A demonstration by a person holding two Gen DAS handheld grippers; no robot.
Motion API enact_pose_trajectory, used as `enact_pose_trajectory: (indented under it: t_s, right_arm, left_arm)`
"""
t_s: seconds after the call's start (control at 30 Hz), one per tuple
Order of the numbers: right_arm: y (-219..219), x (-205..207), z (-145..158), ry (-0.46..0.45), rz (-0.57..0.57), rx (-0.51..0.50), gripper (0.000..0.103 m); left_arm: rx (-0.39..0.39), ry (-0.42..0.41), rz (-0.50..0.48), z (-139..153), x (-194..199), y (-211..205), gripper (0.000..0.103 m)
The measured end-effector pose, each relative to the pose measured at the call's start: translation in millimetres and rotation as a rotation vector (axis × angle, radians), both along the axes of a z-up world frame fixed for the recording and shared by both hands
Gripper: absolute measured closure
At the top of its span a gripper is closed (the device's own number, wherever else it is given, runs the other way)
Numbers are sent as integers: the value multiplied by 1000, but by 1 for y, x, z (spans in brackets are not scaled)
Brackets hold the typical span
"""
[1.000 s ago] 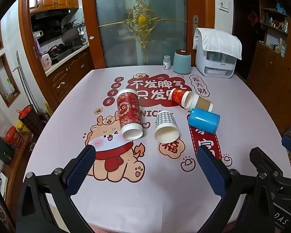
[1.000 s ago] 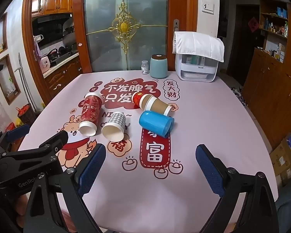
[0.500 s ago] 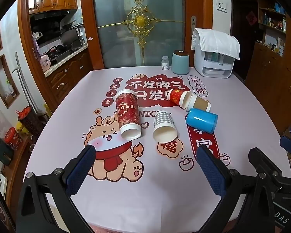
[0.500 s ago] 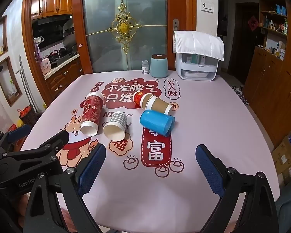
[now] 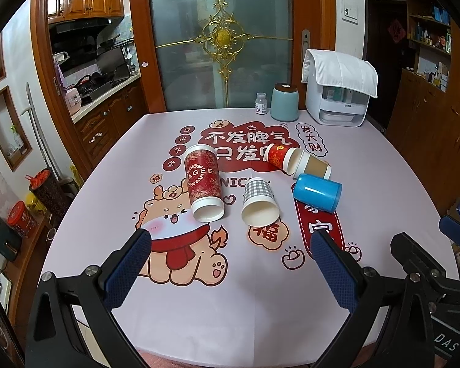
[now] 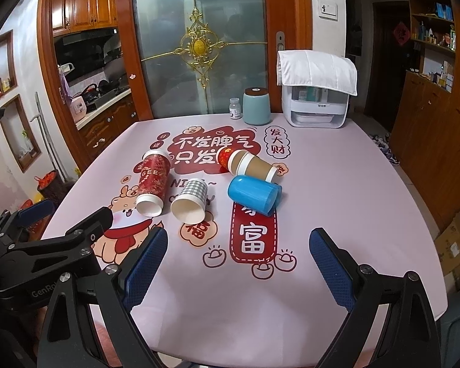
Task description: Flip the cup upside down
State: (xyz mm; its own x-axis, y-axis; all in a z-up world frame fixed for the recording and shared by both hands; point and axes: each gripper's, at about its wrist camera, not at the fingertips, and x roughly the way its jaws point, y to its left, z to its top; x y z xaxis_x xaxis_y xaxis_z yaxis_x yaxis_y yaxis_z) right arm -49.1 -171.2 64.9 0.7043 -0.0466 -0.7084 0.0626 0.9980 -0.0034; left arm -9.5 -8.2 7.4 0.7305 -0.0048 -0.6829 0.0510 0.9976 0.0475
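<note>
On the pink printed tablecloth (image 5: 368,165), five cups are seen lying on their sides, grouped near the middle. The checked paper cup (image 5: 259,201) (image 6: 190,200) is taken as landmark: short, tapered, grey gingham, cream inside, mouth turned to the near edge. Just left of it, apart, a tall red patterned paper cup (image 5: 203,181) (image 6: 153,182) with white rims is laid. Right of it, a smooth glossy blue plastic cup (image 5: 317,192) (image 6: 254,193) is placed, a rounded cylinder. Behind the blue one, a brown-sleeved paper cup (image 5: 312,168) (image 6: 254,168) is tucked mouth-first into a small red cup (image 5: 279,157) (image 6: 227,157). Far behind the checked cup, a teal canister (image 5: 284,102) (image 6: 257,106) stands upright. Nearer than the checked cup, the left gripper (image 5: 230,263) and right gripper (image 6: 237,256) are held spread wide, nothing between the blue dimpled pads (image 5: 334,271) (image 6: 145,260).
</note>
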Motion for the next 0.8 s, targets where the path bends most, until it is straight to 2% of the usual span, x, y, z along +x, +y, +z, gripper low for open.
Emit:
enact_pose_trajectory:
  t_s: [0.8]
  right_arm:
    - [-6,-13,7,-14,-9,30,8]
  left_arm:
    - [-7,3,-8,2,-10,-3,1]
